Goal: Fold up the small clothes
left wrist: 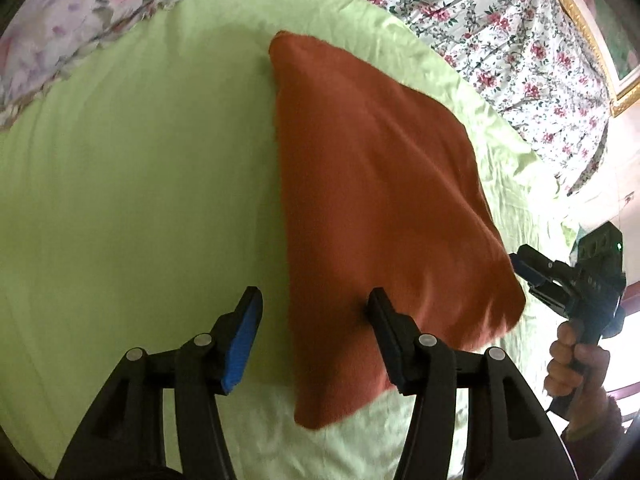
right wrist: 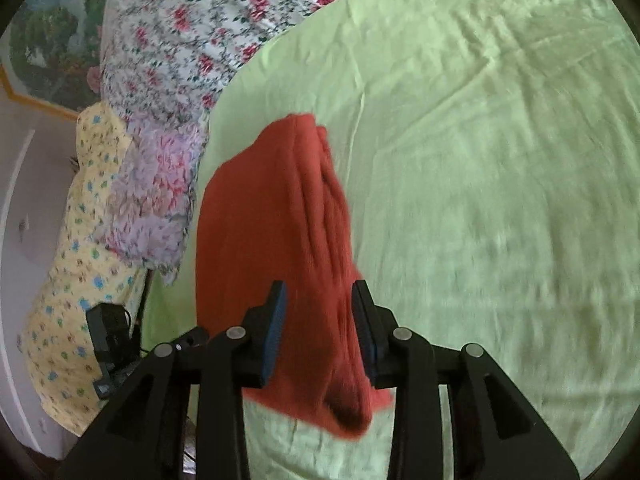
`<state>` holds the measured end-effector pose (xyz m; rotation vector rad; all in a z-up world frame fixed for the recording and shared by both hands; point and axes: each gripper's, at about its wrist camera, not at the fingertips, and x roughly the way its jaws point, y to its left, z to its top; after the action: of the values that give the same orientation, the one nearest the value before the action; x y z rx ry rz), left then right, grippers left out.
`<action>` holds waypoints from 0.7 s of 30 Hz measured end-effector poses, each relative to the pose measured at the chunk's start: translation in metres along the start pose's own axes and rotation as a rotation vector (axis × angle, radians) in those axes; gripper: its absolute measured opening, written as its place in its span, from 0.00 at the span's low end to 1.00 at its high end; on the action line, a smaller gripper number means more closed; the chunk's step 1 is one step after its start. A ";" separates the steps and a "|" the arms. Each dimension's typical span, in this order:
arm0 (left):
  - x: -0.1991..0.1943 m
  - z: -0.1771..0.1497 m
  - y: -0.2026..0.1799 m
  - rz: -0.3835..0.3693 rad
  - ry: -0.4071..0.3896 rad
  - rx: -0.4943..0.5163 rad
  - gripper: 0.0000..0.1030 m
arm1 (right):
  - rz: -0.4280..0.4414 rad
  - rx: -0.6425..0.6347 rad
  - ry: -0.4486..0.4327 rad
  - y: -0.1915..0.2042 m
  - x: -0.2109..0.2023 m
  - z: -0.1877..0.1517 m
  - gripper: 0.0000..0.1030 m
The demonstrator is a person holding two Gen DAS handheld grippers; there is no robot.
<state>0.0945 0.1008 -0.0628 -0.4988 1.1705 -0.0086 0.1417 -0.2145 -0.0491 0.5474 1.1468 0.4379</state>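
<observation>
Though creased all over, spread across most of both views: pale green cotton bed sheet [left wrist: 120,200] [right wrist: 480,160]. Along its far edge, bunched white bedding printed with small red flowers [left wrist: 480,20] [right wrist: 180,20], and beside that a lilac quilt with large pink blooms [left wrist: 60,40] [right wrist: 156,200]. Lying on the green sheet, near the flowered bedding but apart from it: rust-orange knitted garment [left wrist: 380,180] [right wrist: 272,220], folded into a long, roughly triangular slab, narrow at the far end and thicker at the near end, somewhat blurred. Seen only from the right wrist, draped at the bedside: yellow fabric dotted with blue and green flowers [right wrist: 68,300]. On the wall behind, partly in frame: gold-framed landscape picture [left wrist: 592,40] [right wrist: 44,60]. Close to the lens, black left gripper with blue pads [left wrist: 314,294], jaws set wide apart, one finger over bare sheet and the other against the garment's near left edge, pads pressing on nothing. Likewise angled down, black right gripper [right wrist: 318,286] [left wrist: 516,258], jaws parted about halfway astride the garment's thick near corner, cloth filling the gap between them, no pinch visible. At the edge of the left wrist view, wrapped round the right gripper's handle: person's hand [left wrist: 568,364], a fuzzy pinkish sleeve cuff just below it.
</observation>
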 end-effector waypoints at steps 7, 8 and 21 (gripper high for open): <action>0.012 -0.016 0.002 0.090 0.022 0.055 0.56 | -0.186 -0.119 0.069 0.008 0.025 -0.027 0.23; 0.014 -0.018 0.002 0.102 0.019 0.067 0.56 | -0.215 -0.127 0.076 0.006 0.028 -0.029 0.22; -0.003 -0.022 -0.001 0.113 -0.041 0.072 0.56 | -0.224 -0.085 0.036 -0.001 0.024 -0.034 0.23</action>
<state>0.0737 0.0930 -0.0662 -0.3668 1.1526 0.0568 0.1184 -0.1950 -0.0771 0.3332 1.2033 0.3021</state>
